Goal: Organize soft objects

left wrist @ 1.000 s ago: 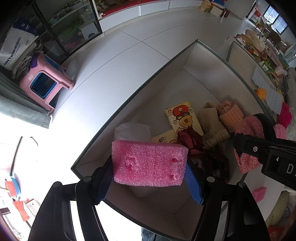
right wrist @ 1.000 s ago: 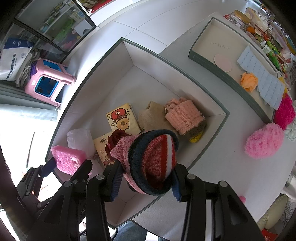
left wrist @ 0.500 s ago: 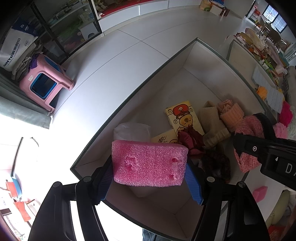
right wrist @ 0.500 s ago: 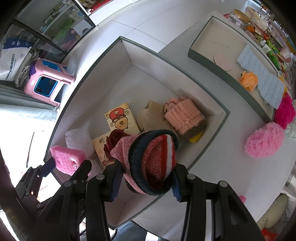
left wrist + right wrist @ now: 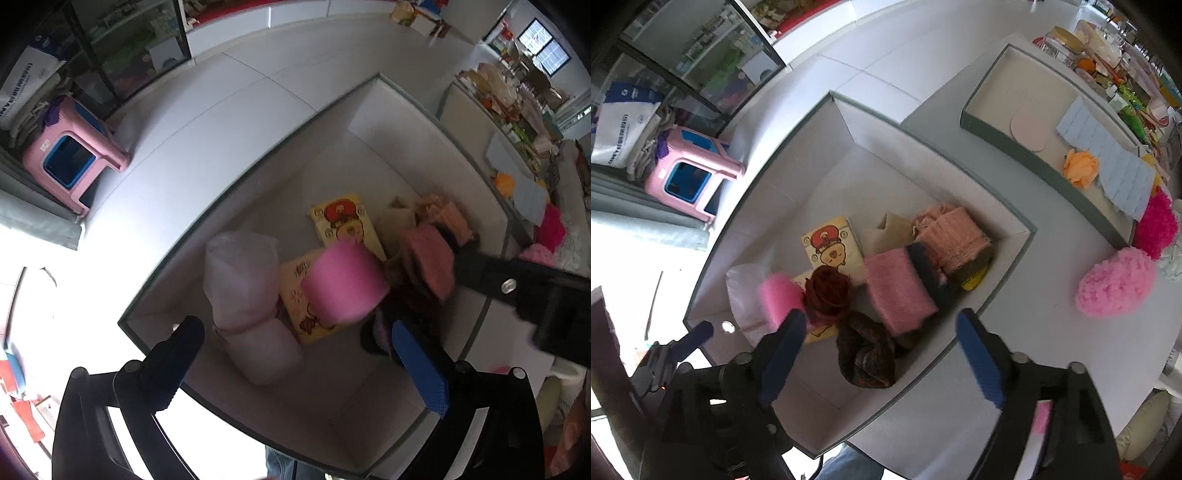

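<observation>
A white box with a grey rim (image 5: 258,162) (image 5: 757,184) holds soft items. My left gripper (image 5: 299,354) is open above its near corner. A pink sponge (image 5: 343,284) (image 5: 779,299), blurred, is loose in the box just beyond the fingers. My right gripper (image 5: 882,354) is open too. The striped knit hat (image 5: 901,291) (image 5: 428,258), pink with a dark band, lies loose in the box in front of it, beside a peach knit piece (image 5: 953,236). The right gripper's black body (image 5: 517,288) crosses the left wrist view.
Also in the box are a white plastic bag (image 5: 243,280), cartoon packets (image 5: 831,247), a dark red rose (image 5: 827,291) and a dark scarf (image 5: 866,354). A pink pompom (image 5: 1115,288) lies on the table. A second tray (image 5: 997,146) stands behind. A pink stool (image 5: 690,177) is on the floor.
Both grippers have opened. The pink sponge left the left fingers and the knit hat left the right fingers; both have dropped into the box.
</observation>
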